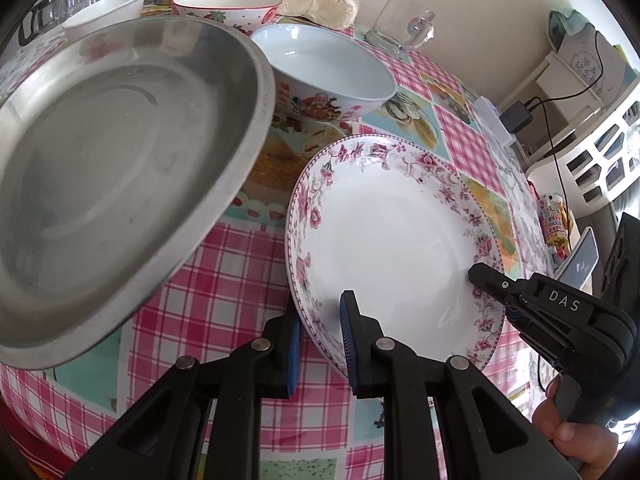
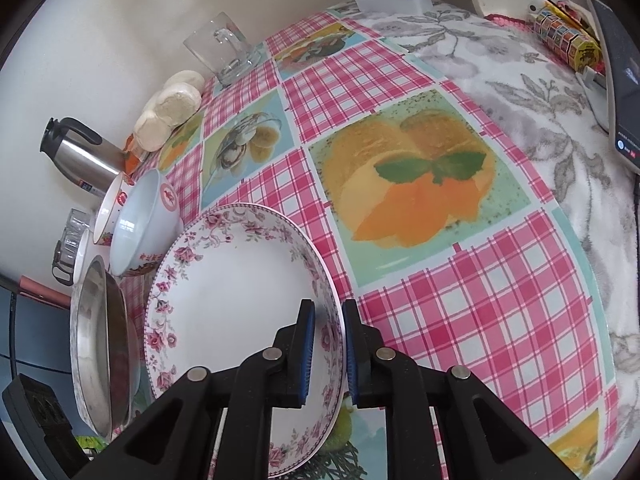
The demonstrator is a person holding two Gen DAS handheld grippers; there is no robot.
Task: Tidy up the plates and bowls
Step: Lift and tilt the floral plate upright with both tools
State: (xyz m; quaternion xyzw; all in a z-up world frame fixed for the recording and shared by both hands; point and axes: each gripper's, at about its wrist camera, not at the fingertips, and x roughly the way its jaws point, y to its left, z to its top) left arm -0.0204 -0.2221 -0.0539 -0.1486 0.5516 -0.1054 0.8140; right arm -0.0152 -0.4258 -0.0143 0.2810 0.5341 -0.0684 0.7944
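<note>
A white plate with a pink flower rim lies on the checked tablecloth. My left gripper has its blue pads astride the plate's near rim, with a gap on the left side. My right gripper grips the plate's right rim; it shows in the left wrist view too. A steel pan sits tilted to the left, also in the right wrist view. A pale blue bowl stands behind the plate.
A strawberry-patterned bowl, a white bowl, a glass mug, buns and a steel flask stand along the back wall. A phone and a white basket are at the right.
</note>
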